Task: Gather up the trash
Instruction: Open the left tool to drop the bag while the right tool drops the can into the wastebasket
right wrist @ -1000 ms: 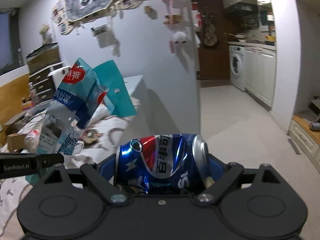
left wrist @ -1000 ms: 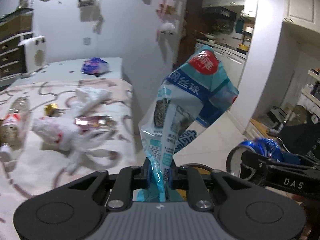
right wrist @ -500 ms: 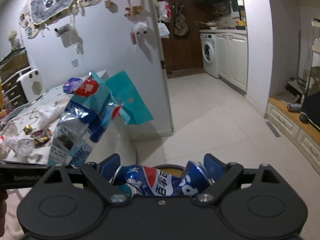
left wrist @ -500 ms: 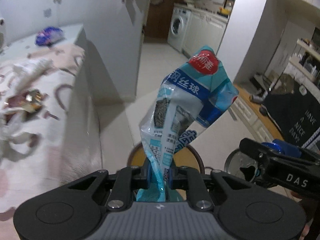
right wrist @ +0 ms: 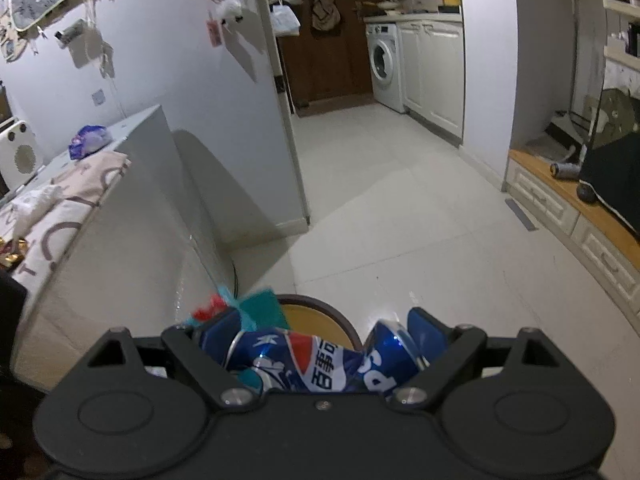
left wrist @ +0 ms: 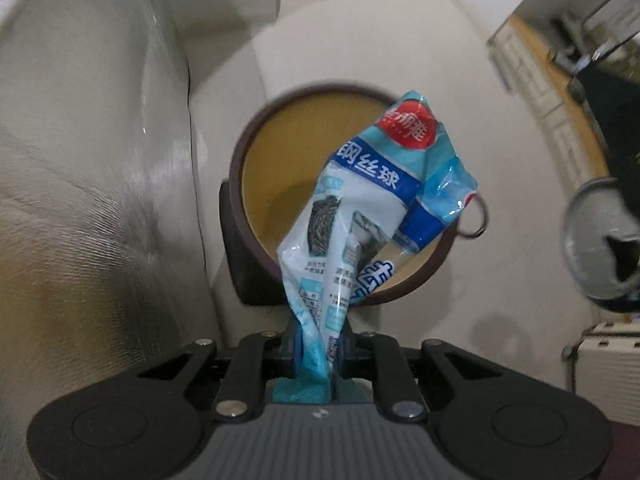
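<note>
Left tool (left wrist: 316, 354) points straight down, clenched on the bottom edge of a crumpled blue-and-white plastic wrapper (left wrist: 372, 216); the wrapper stands up out of the pads and fans over the mouth of a round bin (left wrist: 256, 184) directly ahead of the tool. Bin has a dark brown rim, a yellow inside and a metal ring (left wrist: 476, 220) on its far side, and it sits on pale floor tiles (left wrist: 360, 40). To the tool's left, a light-coloured side panel (left wrist: 100, 200) runs right next to the bin. Right tool (right wrist: 320, 350) angles downward, jaws wide and clamped across a dented blue soda can (right wrist: 320, 364) held sideways between the blue pads. Just beyond the can, the bin rim (right wrist: 320, 304) shows, with the wrapper's teal and red tip (right wrist: 240, 308) poking up at the left pad. Further out to that tool's left, a surface with a patterned cloth (right wrist: 76, 200) carries white tissue or plastic (right wrist: 36, 204), a gold wrapper (right wrist: 12, 250) and a purple packet (right wrist: 88, 142). Far ahead, a washing machine (right wrist: 384, 64) against white cabinets.
</note>
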Demonstrator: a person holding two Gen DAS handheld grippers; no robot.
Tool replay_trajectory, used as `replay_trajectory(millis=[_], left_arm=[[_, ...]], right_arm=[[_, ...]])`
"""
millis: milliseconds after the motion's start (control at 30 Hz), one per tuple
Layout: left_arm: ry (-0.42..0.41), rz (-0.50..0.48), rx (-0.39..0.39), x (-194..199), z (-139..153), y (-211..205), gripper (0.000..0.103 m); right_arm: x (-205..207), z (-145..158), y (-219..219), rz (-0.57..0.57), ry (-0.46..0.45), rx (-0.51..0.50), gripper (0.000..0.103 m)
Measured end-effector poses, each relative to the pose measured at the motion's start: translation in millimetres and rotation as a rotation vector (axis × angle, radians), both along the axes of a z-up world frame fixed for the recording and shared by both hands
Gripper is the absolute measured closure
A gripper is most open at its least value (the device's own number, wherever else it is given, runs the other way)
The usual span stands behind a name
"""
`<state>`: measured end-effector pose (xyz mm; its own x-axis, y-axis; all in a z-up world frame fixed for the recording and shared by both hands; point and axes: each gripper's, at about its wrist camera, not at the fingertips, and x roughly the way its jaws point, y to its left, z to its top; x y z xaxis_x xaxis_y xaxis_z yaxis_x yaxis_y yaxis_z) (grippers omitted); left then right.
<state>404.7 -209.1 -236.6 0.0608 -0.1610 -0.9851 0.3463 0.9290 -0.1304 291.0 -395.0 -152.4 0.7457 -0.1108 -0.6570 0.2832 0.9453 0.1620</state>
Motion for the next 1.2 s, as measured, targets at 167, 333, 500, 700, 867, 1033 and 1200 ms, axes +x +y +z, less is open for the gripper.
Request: replay_trajectory(millis=[167, 333, 500, 700, 867, 1033, 1200], left_arm=[[0.004, -0.025, 0.040, 29.2, -27.3, -20.3, 0.082], [-0.010, -0.022, -0.024, 52.3, -42.5, -21.5, 0.051], [-0.061, -0.036, -0.003, 51.2, -29.3, -21.4, 0.036], [-0.164, -0.057, 0.054, 35.8, -7.5, -11.1, 0.026], [-0.220, -0.055, 0.069, 29.4, 6.8, -7.9, 0.022], [-0.210, -0.090, 0.104, 27.8, 0.1, -12.9, 0.021], [-0.185, -0.077, 0.115, 30.4, -8.3, -13.9, 0.015]], right_arm=[[18.9, -16.7, -2.5, 0.002, 0.034, 0.010, 0.012], [39.0, -33.2, -2.8, 0.010, 0.064, 0.019, 0.012], [59.9, -51.2, -7.4, 0.000, 0.095, 0.044, 0.012], [86.7, -74.9, -7.0, 0.017, 0.140, 0.088, 0.012], [106.4, -92.0, 1.1, 0.047, 0.173, 0.109, 0.012], [119.7, -103.5, 0.3, 0.024, 0.213, 0.175, 0.010], [119.9, -99.6, -4.8, 0.013, 0.242, 0.218, 0.002]])
